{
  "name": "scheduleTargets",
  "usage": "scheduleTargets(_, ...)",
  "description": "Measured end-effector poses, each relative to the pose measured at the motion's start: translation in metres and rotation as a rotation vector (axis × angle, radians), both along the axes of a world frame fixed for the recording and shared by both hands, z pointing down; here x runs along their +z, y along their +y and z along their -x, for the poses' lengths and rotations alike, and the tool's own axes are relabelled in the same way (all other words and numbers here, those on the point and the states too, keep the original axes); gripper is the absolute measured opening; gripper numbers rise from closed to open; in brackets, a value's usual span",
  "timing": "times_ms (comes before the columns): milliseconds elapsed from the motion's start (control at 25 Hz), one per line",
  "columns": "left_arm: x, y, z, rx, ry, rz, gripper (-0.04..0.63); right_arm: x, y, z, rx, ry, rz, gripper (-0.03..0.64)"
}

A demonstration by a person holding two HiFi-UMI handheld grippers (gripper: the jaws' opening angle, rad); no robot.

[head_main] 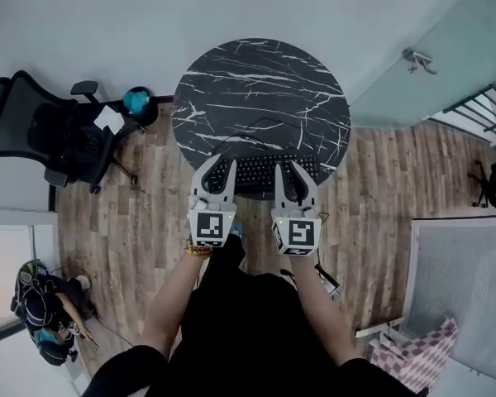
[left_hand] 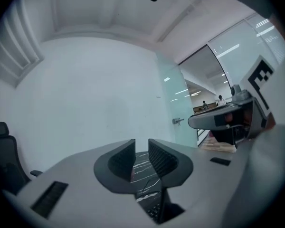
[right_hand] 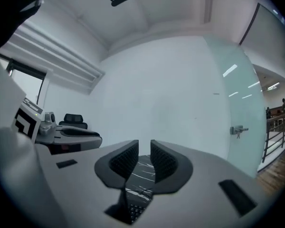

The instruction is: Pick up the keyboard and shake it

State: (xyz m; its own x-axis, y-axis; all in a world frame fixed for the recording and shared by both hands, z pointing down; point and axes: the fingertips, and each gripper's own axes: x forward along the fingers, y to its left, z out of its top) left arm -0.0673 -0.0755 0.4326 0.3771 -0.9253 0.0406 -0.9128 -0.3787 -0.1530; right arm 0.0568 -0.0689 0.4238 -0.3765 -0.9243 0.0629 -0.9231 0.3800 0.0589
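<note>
A black keyboard (head_main: 260,174) lies flat at the near edge of the round black marble table (head_main: 260,89). Both grippers are held level high above it, side by side. My left gripper (head_main: 220,165) covers the keyboard's left part in the head view, and my right gripper (head_main: 290,169) covers its right part. In the left gripper view the jaws (left_hand: 141,151) stand a narrow gap apart with nothing between them; the keyboard (left_hand: 156,212) and table (left_hand: 143,167) show far below. My right gripper (right_hand: 144,151) looks the same, empty, with the keyboard (right_hand: 134,212) beneath.
A black office chair (head_main: 41,131) and a teal ball-like object (head_main: 135,100) stand left of the table. A glass door with a handle (head_main: 419,59) is at the right. A bag (head_main: 41,304) lies on the wood floor at lower left, and a checked cloth (head_main: 413,350) at lower right.
</note>
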Motion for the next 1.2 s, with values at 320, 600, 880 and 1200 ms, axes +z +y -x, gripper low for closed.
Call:
scheduleTargets(320,-0.005,0.117,-0.040,-0.046,0.038,0.001,0.043,-0.017,0.111,-0.025,-0.017,-0.045,-0.042,0.078)
scheduleTargets(600,0.010,0.214,-0.071,-0.048,0.037,0.021,0.035,0.012,0.206,-0.042,0.013,-0.015,-0.006,0.049)
scheduleTargets(880,0.020,0.273,-0.074,-0.045,0.061,0.026,0.035,0.022,0.260,-0.029,-0.038,-0.038,-0.002,0.041)
scheduleTargets(1200,0.018,0.288,-0.077,-0.051,0.082,0.003,0.035,0.025,0.280,-0.036,-0.050,-0.008,-0.006,0.034)
